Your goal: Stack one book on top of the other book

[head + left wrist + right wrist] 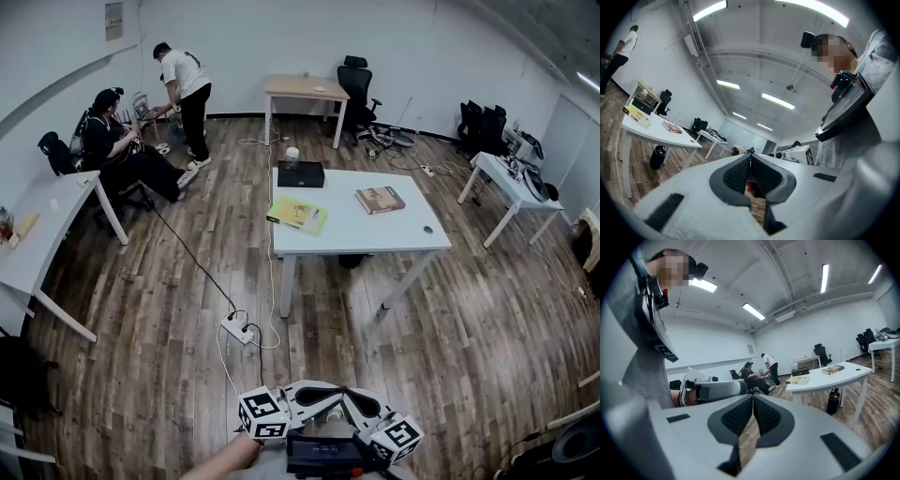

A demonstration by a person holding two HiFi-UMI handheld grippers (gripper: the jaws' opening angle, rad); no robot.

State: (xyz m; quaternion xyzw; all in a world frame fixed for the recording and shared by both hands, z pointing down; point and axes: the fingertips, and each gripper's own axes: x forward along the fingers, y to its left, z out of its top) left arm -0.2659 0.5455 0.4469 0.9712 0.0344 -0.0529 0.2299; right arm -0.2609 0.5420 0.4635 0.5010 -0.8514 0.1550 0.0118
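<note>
Two books lie apart on the white table (412, 234): a yellow-green book (297, 214) near its left edge and a brown book (380, 200) right of the middle. Both grippers are far from the table, close to my body at the bottom of the head view. The left gripper (334, 394) and right gripper (352, 396) point toward each other with their tips nearly meeting. Each is shut and holds nothing, as seen on the left gripper (750, 152) and the right gripper (753, 396). The brown book (833, 369) and yellow-green book (799, 379) show far off in the right gripper view.
A black box (301, 174) and a jar (292, 156) stand at the table's far edge. A power strip (237, 328) with cables lies on the wood floor between me and the table. Two people (150, 112) are at the back left, with more desks and office chairs around.
</note>
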